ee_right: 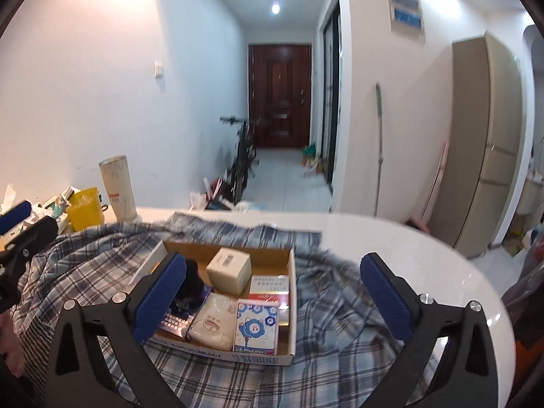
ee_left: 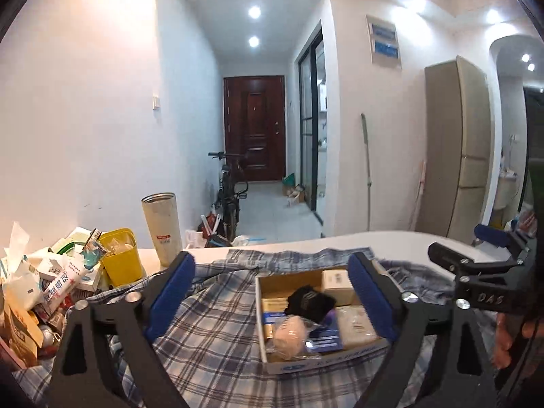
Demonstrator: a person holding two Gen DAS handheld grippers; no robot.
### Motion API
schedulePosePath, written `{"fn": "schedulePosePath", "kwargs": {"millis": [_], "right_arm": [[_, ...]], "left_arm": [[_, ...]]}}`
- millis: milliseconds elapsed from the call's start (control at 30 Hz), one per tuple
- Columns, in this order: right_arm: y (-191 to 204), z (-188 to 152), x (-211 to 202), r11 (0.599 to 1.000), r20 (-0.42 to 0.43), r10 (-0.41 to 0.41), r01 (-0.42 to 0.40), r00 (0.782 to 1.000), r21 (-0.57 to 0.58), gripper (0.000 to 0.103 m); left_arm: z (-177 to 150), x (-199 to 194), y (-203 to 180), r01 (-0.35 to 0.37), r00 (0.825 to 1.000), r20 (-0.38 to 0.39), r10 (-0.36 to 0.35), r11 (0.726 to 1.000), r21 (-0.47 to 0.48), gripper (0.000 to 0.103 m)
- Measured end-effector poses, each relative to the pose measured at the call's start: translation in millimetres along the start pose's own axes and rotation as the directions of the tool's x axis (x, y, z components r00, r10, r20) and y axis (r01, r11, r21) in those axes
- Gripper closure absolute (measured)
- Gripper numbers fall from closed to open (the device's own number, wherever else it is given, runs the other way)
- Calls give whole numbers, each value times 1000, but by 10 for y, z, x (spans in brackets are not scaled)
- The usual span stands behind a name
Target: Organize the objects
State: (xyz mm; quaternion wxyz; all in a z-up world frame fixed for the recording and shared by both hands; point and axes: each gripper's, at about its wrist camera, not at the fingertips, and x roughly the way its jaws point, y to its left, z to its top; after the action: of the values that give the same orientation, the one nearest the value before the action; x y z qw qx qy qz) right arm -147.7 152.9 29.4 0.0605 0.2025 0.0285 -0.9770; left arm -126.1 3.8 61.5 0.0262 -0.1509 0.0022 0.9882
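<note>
A shallow cardboard box [ee_left: 263, 309] [ee_right: 292, 292] lies on a blue plaid shirt [ee_left: 210, 333] [ee_right: 326, 306] on the white table. It holds a cream box [ee_right: 228, 269], a blue-and-white cartoon pack [ee_right: 256, 321], a beige pouch [ee_right: 214, 319], a black item [ee_left: 307, 301] and a wrapped pink lump [ee_left: 288, 336]. My left gripper [ee_left: 272, 292] is open and empty, above the box's near side. My right gripper [ee_right: 272, 292] is open and empty, its left pad [ee_right: 159, 295] over the box's left end.
A heap of small packs and tubes [ee_left: 51, 285] lies at the table's left, with a yellow cup [ee_left: 120, 258] [ee_right: 83, 209] and a tall pale tumbler [ee_left: 162, 227] [ee_right: 117, 187] behind the shirt. The round table edge [ee_right: 459, 272] curves at right.
</note>
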Motion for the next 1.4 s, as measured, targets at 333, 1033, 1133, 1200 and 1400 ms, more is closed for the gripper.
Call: {"fn": "schedulePosePath", "kwargs": {"millis": [333,1033,1133,1200,1400], "right_arm": [[10,63,-560,996,67,88,-88,994,-8,0],[-118,5,-1025,996,196,80,-87,977,29,0],[-129,-120,-1134,997,253,63,-74,965,34,0],[-134,-257,-1195,997,292,50,-65,955,39,0],[-112,-687,-1241,999,348,33,-41,937,16,0]], "left_arm": [[131,-566,-20,12,992,125,-7,999,-34,0],[47,-904,-132,32,983,180,-34,999,11,0],[-108,-996,-159,-6,974,225,-4,999,43,0],[-270,-1059,-165,-38,961,277,26,999,37,0],[-658,-1071,-74,-29,955,293,38,999,-32,0]]}}
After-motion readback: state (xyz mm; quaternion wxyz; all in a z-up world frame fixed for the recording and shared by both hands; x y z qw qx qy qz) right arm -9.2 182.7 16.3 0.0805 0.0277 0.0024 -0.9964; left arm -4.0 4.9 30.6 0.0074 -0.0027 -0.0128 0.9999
